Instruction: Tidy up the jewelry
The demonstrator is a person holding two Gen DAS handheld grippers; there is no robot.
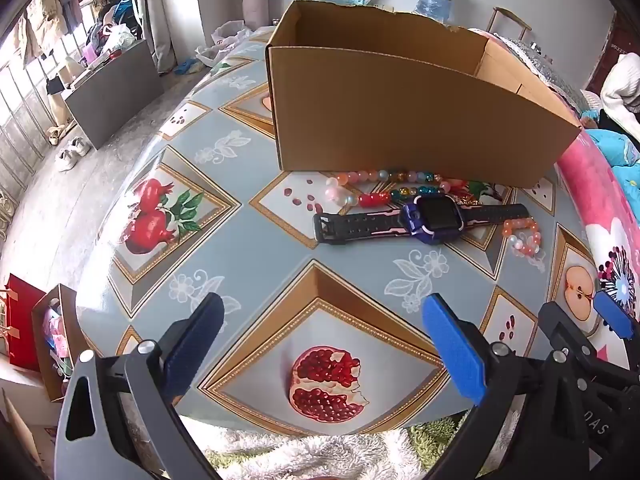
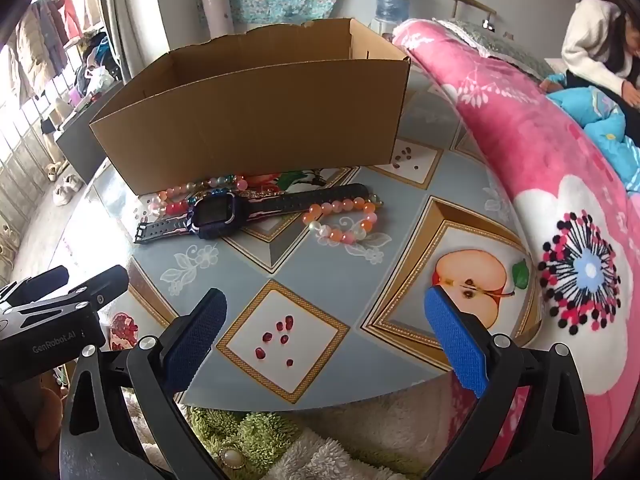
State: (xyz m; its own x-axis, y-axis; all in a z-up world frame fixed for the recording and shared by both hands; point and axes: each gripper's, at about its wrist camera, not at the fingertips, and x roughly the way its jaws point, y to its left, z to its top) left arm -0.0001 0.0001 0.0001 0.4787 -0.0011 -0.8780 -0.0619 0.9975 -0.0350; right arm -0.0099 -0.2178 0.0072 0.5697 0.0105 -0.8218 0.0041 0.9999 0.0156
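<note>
On the fruit-print table (image 1: 248, 248) stands an open cardboard box (image 1: 400, 120); its inside seems bare, though the floor is hidden. Against its front lie a beaded necklace (image 1: 376, 188), watch (image 1: 432, 218) and bracelet (image 2: 344, 220). Left gripper (image 1: 326, 344) and right gripper (image 2: 328, 344) gape wide, holding nothing.

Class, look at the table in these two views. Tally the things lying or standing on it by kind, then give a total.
Beaded strands: 2, multicoloured strand and orange-pink bracelet
Watch: 1
Gold chain: 1
Cardboard box: 1
Total: 5

A home bedroom — pink floral blanket (image 2: 560, 184), hanging clothes (image 2: 44, 36), water dispenser (image 2: 392, 0).
</note>
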